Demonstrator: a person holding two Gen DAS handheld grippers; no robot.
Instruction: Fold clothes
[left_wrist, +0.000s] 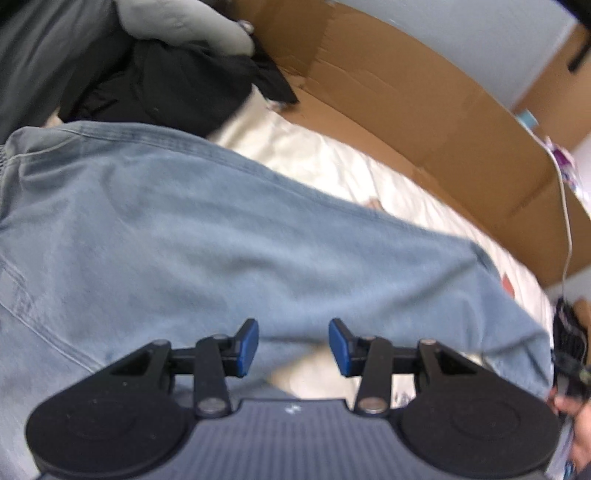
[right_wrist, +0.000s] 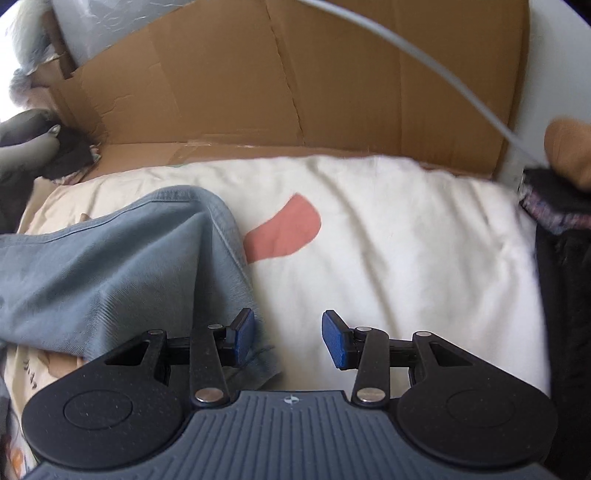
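Left wrist view: left hand-held gripper (left_wrist: 293, 347) spread, holding nothing; jeans (left_wrist: 221, 229) lie across the bed sheet (left_wrist: 332, 162), spanning 9 to 3 o'clock.
Right wrist view: right hand-held gripper (right_wrist: 288, 341) spread, empty; jeans hem (right_wrist: 236, 288) at 9 o'clock.
Technique: judged, pinch both fabric layers at an edge, keeping seams aligned.
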